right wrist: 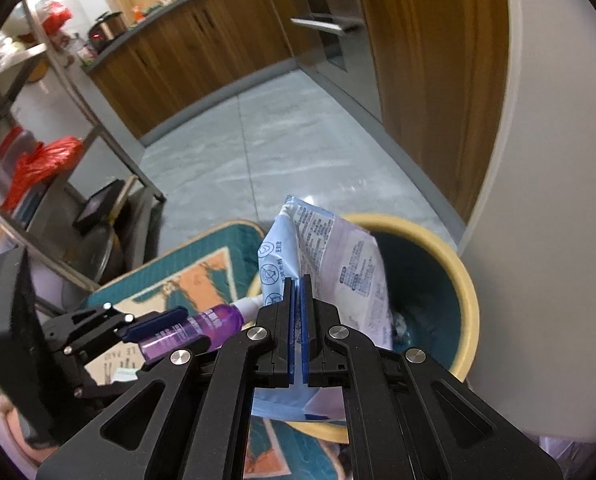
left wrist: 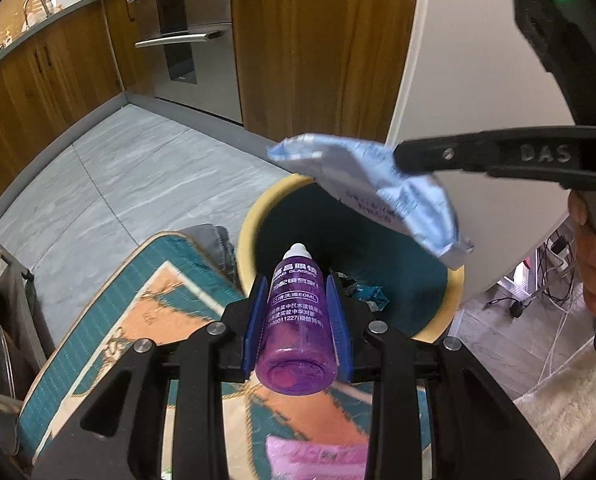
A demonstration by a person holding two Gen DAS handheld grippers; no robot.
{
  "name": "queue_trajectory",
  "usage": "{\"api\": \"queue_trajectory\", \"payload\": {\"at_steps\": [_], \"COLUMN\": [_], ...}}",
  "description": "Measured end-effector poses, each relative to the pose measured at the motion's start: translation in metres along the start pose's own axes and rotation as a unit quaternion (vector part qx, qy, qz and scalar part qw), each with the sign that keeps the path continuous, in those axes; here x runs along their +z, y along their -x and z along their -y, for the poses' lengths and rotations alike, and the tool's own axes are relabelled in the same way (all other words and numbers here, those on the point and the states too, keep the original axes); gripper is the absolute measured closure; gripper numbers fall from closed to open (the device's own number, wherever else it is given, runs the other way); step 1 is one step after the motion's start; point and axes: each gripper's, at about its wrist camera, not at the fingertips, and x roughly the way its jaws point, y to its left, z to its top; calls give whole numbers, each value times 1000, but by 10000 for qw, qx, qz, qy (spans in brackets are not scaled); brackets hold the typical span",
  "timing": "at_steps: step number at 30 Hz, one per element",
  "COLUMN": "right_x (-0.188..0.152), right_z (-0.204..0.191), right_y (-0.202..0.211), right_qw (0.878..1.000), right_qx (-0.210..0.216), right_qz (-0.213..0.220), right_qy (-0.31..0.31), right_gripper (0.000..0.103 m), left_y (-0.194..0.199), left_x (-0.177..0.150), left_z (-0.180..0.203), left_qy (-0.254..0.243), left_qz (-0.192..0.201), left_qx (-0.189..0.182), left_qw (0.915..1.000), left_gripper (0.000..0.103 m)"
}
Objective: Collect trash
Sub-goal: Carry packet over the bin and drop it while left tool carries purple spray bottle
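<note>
Both grippers are carrying trash toward the same place, a round waste bin [left wrist: 254,216] with a cream rim and a dark teal inside, which stands on the floor between a patterned rug [left wrist: 110,304] and a white wall. The left gripper [left wrist: 298,316] has its blue pads pressed against the two sides of a small purple bottle [left wrist: 296,320], so the jaws stand only as far apart as the bottle is wide. The bottle lies along the fingers with its white cap pointing forward and down to the bin opening; I judge it is held this way so that it can slide straight in when the pads let go. It is of clear violet plastic with white printed text, and it seems almost empty. The right gripper [right wrist: 298,320] has its pads nearly together and pinches a light blue plastic packet [right wrist: 330,264] by its thin edge. The packet is flat, wrinkled and soft, with small printed text and round symbols on it, and it hangs just over the rim of the bin, partly covering the opening. In the left wrist view the same packet [left wrist: 378,184] is seen above the bin, and some fingers of the person's hand [left wrist: 594,264] show behind the right tool. At the bottom of the bin some crumpled wrappers [left wrist: 368,294] already lie. Neither piece is in the bin yet, but both are close over it, so the release seems to be the next step.
</note>
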Motion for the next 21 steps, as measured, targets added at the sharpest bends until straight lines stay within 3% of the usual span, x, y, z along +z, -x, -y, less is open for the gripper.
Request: {"api": "queue_trajectory", "payload": {"at_steps": [8, 21], "right_x": [-2, -4], "right_z": [23, 25], "right_y": [-20, -32], "right_qw": [9987, 9977], "right_qx": [-69, -323], "right_qz": [-304, -516], "right_qy": [-396, -312], "right_gripper": [100, 100], "left_y": [-34, -52], "left_x": [0, 0], "left_z": [25, 27], "left_qy": [-241, -293], "left_qz": [-146, -270], "left_qx": [207, 280], "left_qw": [9994, 9988], "left_gripper": [73, 73]}}
